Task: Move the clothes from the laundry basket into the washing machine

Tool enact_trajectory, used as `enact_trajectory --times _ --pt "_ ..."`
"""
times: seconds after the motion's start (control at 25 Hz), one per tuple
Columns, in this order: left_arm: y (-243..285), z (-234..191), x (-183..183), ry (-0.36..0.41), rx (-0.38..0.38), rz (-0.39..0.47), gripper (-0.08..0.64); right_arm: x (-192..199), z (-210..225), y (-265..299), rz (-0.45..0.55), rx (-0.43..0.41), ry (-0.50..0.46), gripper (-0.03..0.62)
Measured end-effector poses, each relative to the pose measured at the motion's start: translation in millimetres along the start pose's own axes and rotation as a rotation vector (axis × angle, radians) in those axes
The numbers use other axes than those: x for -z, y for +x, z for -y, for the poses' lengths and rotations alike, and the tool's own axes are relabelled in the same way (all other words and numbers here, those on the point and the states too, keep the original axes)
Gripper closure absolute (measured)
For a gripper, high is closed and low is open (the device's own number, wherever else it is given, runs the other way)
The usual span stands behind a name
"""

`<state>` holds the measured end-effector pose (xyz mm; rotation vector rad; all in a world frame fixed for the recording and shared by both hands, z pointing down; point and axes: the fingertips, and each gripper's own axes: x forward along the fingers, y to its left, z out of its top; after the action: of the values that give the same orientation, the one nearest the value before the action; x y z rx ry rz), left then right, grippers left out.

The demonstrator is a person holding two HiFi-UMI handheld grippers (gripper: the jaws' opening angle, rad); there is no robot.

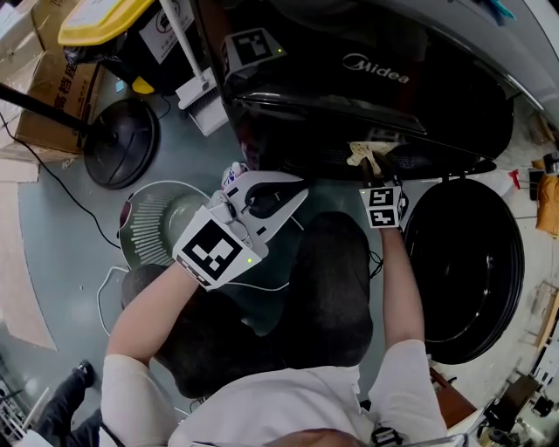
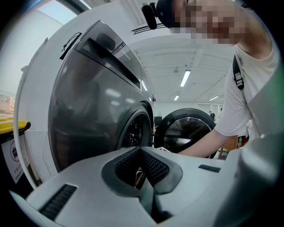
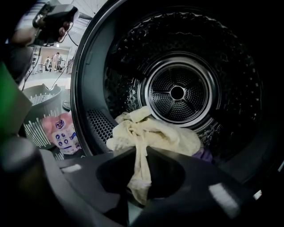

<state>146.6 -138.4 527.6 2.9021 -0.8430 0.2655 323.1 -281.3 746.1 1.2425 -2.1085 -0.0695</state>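
The black washing machine [image 1: 367, 79] has its round door [image 1: 467, 262] swung open to the right. My right gripper [image 1: 373, 164] reaches into the opening, shut on a cream cloth [image 1: 362, 154]. In the right gripper view the gripper [image 3: 142, 153] pinches a strip of the cream cloth [image 3: 164, 135], whose bulk lies on the drum [image 3: 177, 93] floor over a purple item [image 3: 205, 155]. My left gripper [image 1: 297, 195] hovers over the grey laundry basket [image 1: 162, 223], shut and empty. In its own view the left gripper [image 2: 141, 153] faces the washing machine [image 2: 97, 102].
A pink packet [image 3: 64, 133] shows beside the basket [image 3: 40, 111]. A black round stand base [image 1: 118, 144], a cardboard box [image 1: 44, 96], a yellow-lidded bin [image 1: 96, 22] and a white dustpan [image 1: 201, 96] stand on the floor to the left. The person's knees fill the middle.
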Motion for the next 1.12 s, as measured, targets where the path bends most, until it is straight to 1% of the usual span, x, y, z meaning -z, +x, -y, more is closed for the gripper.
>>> enact_trajectory --times 0.16,0.36,0.56,0.72,0.88,1.12 --pt "1 -2 0 -0.009 -0.002 0.001 0.554 -14 2 -4 0.049 0.000 0.003 0.540" --pt "3 -7 2 -0.013 -0.007 -0.006 0.554 -36 13 -3 0.108 0.045 0.002 0.541" --pt "4 -11 2 0.019 -0.019 0.008 0.554 -58 24 12 0.150 0.080 -0.008 0.540" --pt "1 -8 -2 0.025 -0.020 0.020 0.554 -74 32 19 0.189 0.113 0.005 0.540" --pt "0 -7 -4 0.034 -0.021 0.021 0.554 -80 36 22 0.210 0.137 0.015 0.540" --pt "-11 -10 -4 0.022 -0.028 0.024 0.554 -85 34 22 0.247 0.185 0.038 0.539"
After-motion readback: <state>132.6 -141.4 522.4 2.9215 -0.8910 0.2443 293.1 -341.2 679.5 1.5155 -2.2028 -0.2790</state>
